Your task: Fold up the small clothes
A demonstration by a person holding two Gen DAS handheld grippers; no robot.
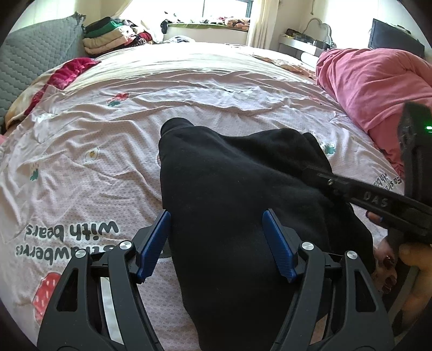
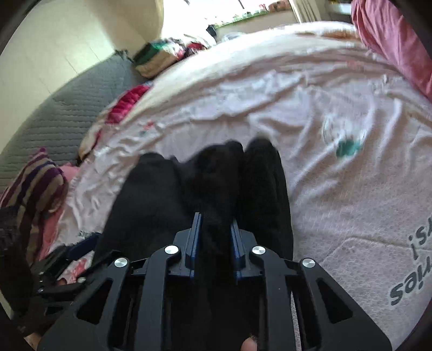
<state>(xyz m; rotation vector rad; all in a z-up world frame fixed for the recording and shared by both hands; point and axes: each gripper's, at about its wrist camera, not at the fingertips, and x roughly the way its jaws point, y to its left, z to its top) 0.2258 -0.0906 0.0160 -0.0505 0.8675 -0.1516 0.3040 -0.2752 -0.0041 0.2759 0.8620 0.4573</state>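
You are working over a bed [image 1: 205,81] that fills most of both views; its pale pink sheet [image 1: 89,172] is wrinkled and printed with strawberries, small flowers and the words "with bears". A grey quilted headboard [image 1: 32,62] runs along the bed's left side, with a bright window [image 1: 224,8] at the far end and a stack of folded clothes [image 1: 108,35] in the far left corner. A rose-pink blanket [image 1: 378,89] is bunched at the right edge. The black garment [image 1: 229,194] lies near the middle of the sheet, partly lifted. Your left claw [image 1: 216,243] is spread wide, one blue pad on each side of the fabric. Your right claw [image 2: 215,243] is narrow, pinching a fold of the black garment.
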